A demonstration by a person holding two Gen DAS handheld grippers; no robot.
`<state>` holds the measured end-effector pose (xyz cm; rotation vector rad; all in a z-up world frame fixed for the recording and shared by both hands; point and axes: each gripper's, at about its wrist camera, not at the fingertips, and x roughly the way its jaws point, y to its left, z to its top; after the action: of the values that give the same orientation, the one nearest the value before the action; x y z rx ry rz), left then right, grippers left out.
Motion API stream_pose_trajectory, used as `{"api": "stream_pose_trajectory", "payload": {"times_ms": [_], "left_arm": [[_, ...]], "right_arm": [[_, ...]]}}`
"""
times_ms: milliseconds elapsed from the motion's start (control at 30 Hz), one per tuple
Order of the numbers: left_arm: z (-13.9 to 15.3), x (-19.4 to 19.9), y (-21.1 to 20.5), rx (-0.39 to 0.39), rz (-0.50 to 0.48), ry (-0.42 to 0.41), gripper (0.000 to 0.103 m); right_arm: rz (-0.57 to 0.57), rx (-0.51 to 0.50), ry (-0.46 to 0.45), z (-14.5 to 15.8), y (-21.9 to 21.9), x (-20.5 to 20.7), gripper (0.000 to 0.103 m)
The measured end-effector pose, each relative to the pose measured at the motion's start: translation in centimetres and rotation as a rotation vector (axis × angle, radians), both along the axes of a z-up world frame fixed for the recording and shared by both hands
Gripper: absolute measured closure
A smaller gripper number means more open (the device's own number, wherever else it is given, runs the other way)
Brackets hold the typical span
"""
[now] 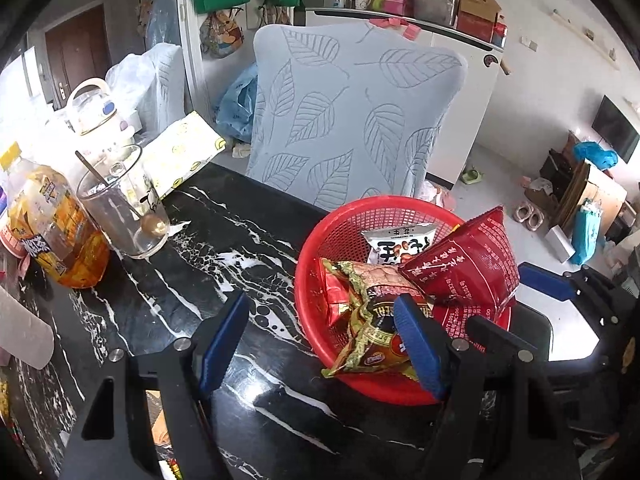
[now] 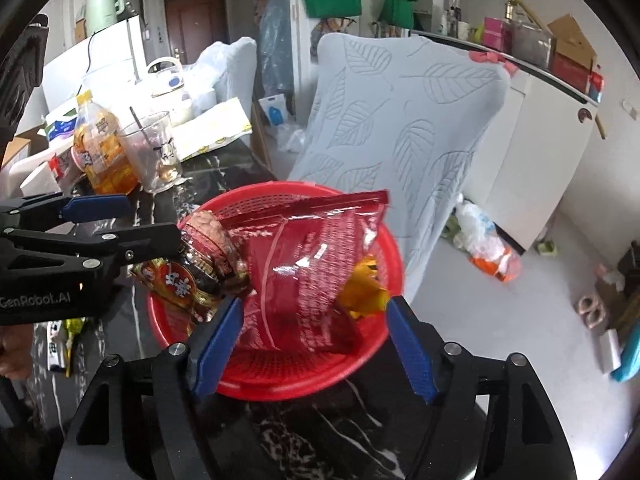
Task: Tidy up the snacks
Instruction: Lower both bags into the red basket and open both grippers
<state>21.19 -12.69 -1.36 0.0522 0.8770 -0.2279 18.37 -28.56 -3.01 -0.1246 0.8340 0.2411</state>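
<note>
Cluttered home room: leaf-patterned chair [image 1: 352, 120] behind black marble table [image 1: 224, 264], bottle [image 1: 52, 232] and glass [image 1: 124, 208] at its far left. Red basket [image 2: 304, 380] near my table edge already holds several snack packets; red packet [image 2: 308, 272] lies loose on top. I see a few wrappers [image 2: 60, 344] left outside. Left gripper [image 1: 320, 340] and right gripper [image 2: 312, 344] both spread, gripping nothing.

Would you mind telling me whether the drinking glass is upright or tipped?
Upright: the glass stands on its base on the table, spoon leaning inside.
</note>
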Motion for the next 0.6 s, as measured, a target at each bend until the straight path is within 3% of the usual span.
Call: {"api": "stream_pose_trajectory", "payload": {"times_ms": [200, 300, 367, 600], "left_arm": [[0.2, -0.37, -0.75, 0.027, -0.016, -0.012, 0.029], [0.26, -0.46, -0.92, 0.034, -0.018, -0.018, 0.029], [0.2, -0.44, -0.91, 0.036, -0.015, -0.016, 0.029], [0.08, -0.31, -0.74, 0.017, -0.014, -0.006, 0.029]], "right_arm": [[-0.021, -0.002, 0.001, 0.06, -0.79, -0.72, 0.03], [-0.022, -0.004, 0.005, -0.12, -1.02, -0.79, 0.043], [-0.024, -0.008, 0.011, -0.42, -0.93, -0.52, 0.059], [-0.019, -0.013, -0.011, -0.64, -0.6, -0.15, 0.063]]}}
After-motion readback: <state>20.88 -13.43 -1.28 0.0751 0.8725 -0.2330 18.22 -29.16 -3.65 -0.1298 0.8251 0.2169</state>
